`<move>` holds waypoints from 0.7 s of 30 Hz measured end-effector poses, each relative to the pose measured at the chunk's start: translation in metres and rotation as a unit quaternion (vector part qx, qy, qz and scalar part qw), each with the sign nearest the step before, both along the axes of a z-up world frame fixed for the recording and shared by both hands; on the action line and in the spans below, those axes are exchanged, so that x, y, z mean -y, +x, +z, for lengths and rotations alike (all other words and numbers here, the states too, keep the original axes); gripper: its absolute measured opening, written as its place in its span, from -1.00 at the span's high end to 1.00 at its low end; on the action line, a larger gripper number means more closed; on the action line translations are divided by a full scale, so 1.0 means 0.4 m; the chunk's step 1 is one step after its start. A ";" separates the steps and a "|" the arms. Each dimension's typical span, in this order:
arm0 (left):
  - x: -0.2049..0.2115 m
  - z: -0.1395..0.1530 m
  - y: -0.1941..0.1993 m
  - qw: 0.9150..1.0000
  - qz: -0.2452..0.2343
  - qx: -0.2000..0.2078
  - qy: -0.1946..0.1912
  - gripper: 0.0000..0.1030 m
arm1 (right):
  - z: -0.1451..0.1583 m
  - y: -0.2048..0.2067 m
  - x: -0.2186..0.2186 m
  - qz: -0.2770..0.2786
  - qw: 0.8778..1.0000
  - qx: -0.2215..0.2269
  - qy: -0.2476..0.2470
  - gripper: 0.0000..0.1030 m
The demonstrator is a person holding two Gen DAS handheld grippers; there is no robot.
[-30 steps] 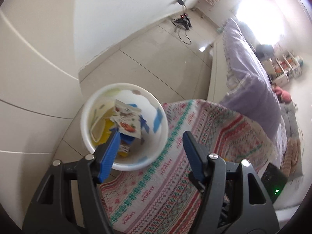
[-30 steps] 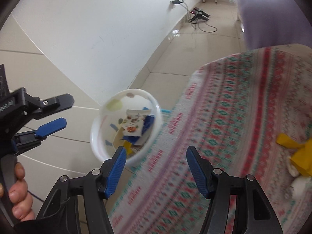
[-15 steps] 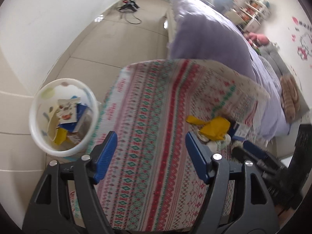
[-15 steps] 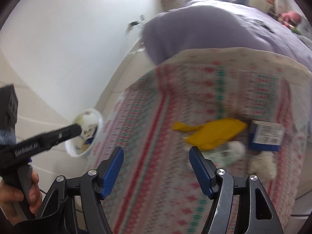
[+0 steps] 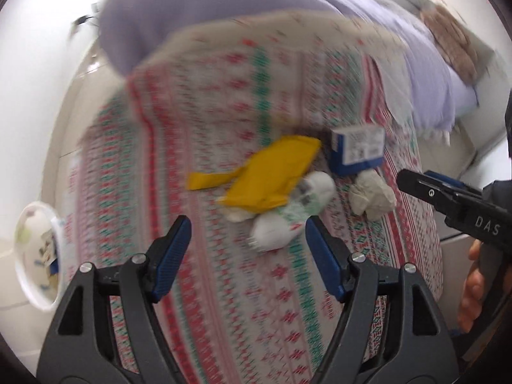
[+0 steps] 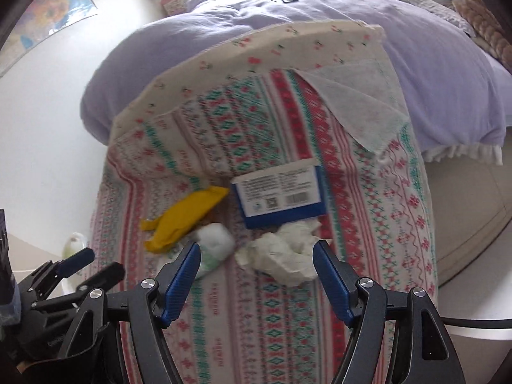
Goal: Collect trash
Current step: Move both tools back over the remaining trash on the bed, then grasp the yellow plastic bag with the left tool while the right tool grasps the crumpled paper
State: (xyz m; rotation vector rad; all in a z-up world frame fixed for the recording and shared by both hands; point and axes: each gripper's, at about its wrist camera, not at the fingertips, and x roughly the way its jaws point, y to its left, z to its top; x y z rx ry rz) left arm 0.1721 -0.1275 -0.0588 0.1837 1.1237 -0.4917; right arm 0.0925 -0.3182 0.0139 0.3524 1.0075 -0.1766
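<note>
Left claw point(image 5: 248, 246) and right claw point(image 6: 256, 267), both held with jaws apart and nothing between the blue pads; each set of jaws has just been opening. Both hang over a red-and-green patterned woven cloth point(image 6: 368, 198) spread on the bed. On it lies the trash in one cluster: a yellow plastic wrapper point(image 6: 184, 216) at left, a blue-and-white cardboard box point(image 6: 280, 196) farther off, a crumpled white tissue point(image 6: 283, 251) nearest the right claw, and a white rolled packet point(image 5: 300, 206). A white round plastic bin point(image 5: 38, 256) stands on the floor, well to the left.
</note>
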 end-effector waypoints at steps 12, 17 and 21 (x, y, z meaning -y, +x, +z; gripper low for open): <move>0.138 -0.070 0.058 0.999 -0.008 -0.014 0.040 -0.44 | -0.100 0.001 0.071 -0.015 0.997 -0.070 -0.016 -0.44; 0.148 -0.083 0.061 0.999 -0.015 -0.012 0.049 -0.44 | -0.111 0.009 0.065 -0.007 0.997 -0.076 -0.016 -0.44; 0.137 -0.100 0.074 0.999 -0.010 -0.015 0.048 -0.16 | -0.133 0.023 0.050 0.006 0.996 -0.091 -0.020 -0.44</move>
